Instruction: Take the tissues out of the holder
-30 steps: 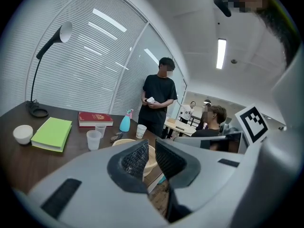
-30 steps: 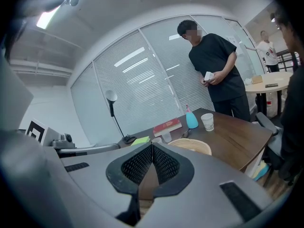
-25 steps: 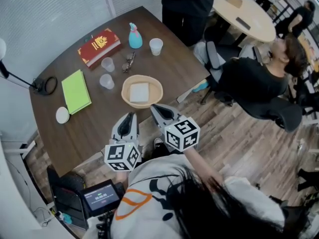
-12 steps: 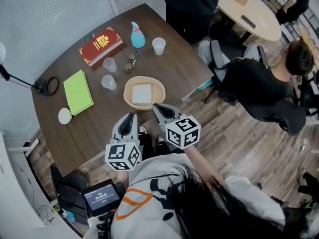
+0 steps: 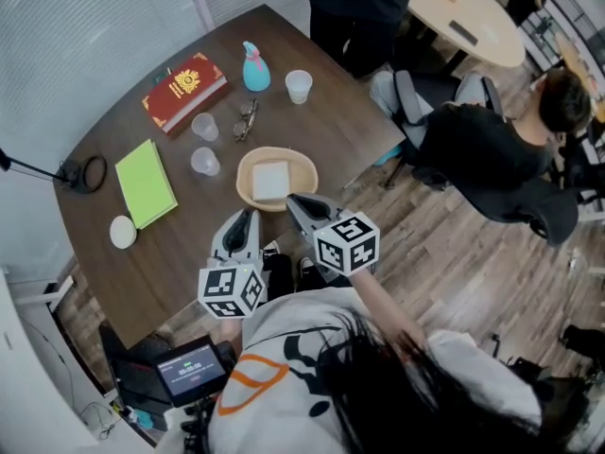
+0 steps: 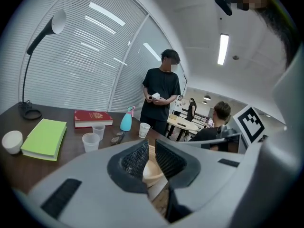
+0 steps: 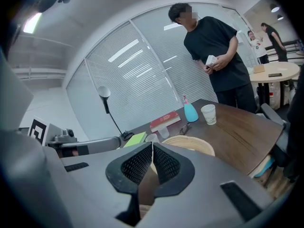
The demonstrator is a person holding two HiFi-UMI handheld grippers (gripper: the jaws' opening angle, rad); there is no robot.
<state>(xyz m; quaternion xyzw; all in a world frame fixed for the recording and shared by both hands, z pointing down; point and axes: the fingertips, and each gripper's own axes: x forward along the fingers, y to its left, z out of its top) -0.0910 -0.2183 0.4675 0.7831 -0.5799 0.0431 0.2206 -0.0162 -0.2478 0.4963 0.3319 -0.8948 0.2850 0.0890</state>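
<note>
A shallow tan holder (image 5: 301, 166) sits near the table's front edge with a flat stack of white tissues (image 5: 269, 180) in it. My right gripper (image 5: 294, 201) hovers just in front of the holder's near rim, shut with nothing between its pads. In the right gripper view its jaws (image 7: 152, 148) meet, and the holder (image 7: 192, 142) lies just beyond them. My left gripper (image 5: 248, 218) is beside it, to the left over the table edge. Its jaws (image 6: 148, 148) stand a little apart and hold nothing. The holder (image 6: 154, 167) shows through the gap.
On the dark table are a red book (image 5: 185, 85), a green notebook (image 5: 145, 183), a blue spray bottle (image 5: 254, 69), a paper cup (image 5: 299, 86), two clear cups (image 5: 203, 162), glasses (image 5: 244, 119) and a lamp base (image 5: 90, 171). One person stands at the far edge (image 5: 364, 8); another sits at the right (image 5: 492, 149).
Both grippers stay in front of the holder at the table's near edge. Only the head view has shifted slightly.
</note>
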